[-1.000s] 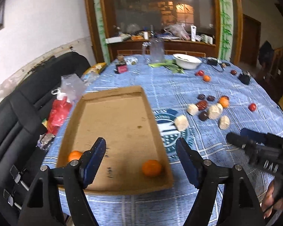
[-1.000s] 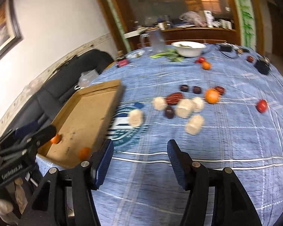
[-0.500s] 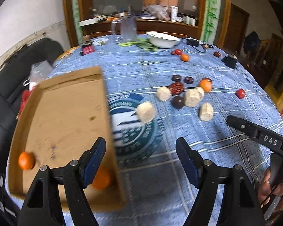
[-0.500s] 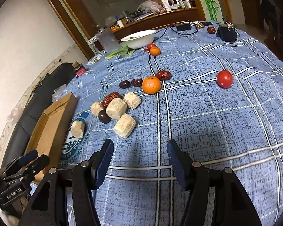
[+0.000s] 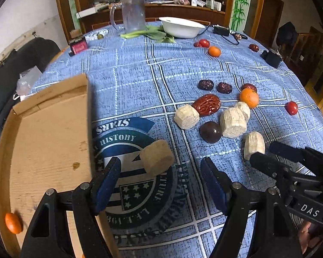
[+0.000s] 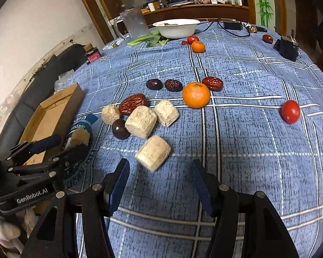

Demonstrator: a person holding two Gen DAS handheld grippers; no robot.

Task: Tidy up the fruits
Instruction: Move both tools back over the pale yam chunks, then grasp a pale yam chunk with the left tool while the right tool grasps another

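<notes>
- The round table [image 5: 129,68] has a blue checked cloth on it.
- The brown cardboard tray [image 5: 47,133] sits at 9 o'clock. One small orange [image 5: 13,223] lies in its near corner.
- The left gripper [image 5: 159,180] is wide open and holds nothing. A tan chunk [image 5: 157,158] lies just past its tips, beside the tray.
- The right gripper [image 6: 159,182] is wide open and holds nothing too. A pale chunk [image 6: 154,152] lies just past its tips.
- The white bowl [image 6: 176,28] is far off at 12 o'clock.
- The big orange [image 6: 196,94] sits in the middle, beside the dark dates [image 6: 173,85].
- The little red tomato [image 6: 290,111] sits alone at 3 o'clock.
</notes>
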